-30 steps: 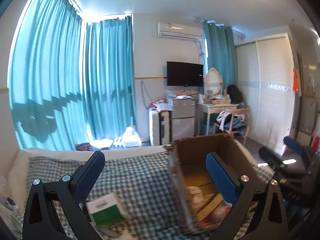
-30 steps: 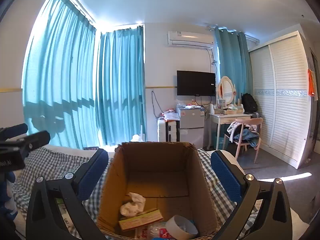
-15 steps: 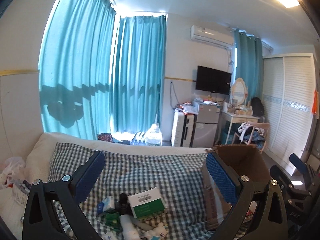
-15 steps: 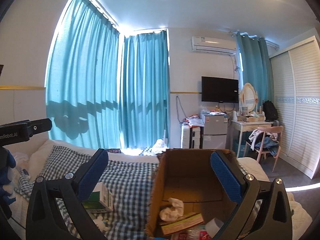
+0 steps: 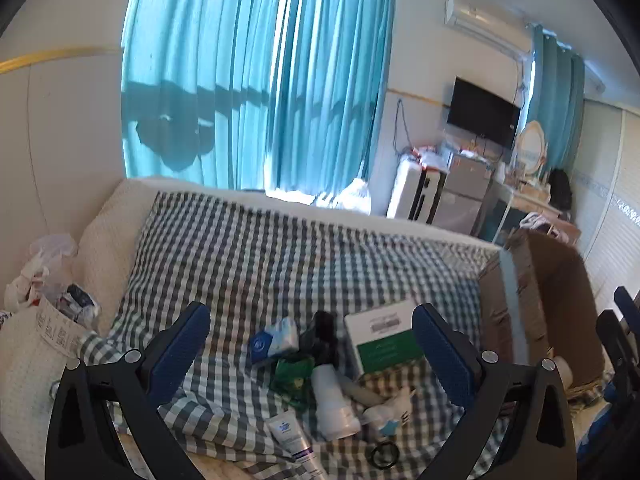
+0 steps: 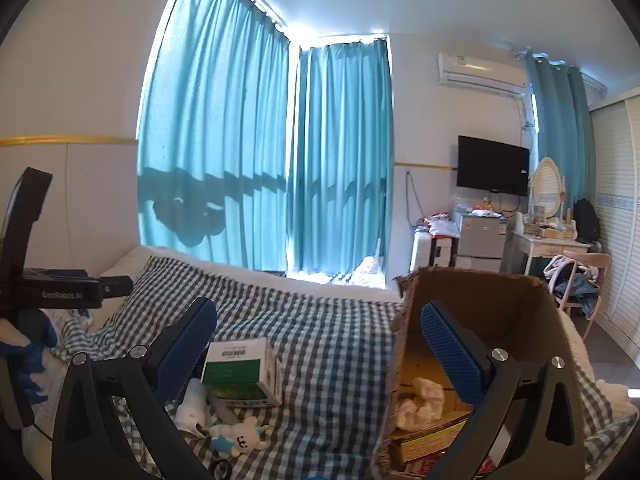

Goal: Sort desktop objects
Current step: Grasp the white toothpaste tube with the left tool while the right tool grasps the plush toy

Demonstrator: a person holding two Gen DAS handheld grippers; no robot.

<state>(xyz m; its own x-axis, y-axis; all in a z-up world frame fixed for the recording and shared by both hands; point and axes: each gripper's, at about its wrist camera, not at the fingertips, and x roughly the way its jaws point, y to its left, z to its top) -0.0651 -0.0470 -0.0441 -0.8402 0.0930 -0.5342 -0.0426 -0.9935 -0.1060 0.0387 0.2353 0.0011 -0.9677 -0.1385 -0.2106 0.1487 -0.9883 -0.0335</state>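
My left gripper is open and empty above a pile of small things on the checked cloth: a green and white box, a blue packet, a dark bottle, a white bottle, a tube and a black ring. My right gripper is open and empty, between the green and white box and the open cardboard box, which holds crumpled paper and flat packets. A white plush toy lies near the front.
A plastic bag with odds and ends lies at the left edge of the bed. The cardboard box stands at the right. The left gripper's body shows at the right wrist view's left edge. Teal curtains, a dresser and a chair are behind.
Both grippers have swung left, away from the cardboard box. The left one has tipped down over the pile of small things. Both stay open and empty.
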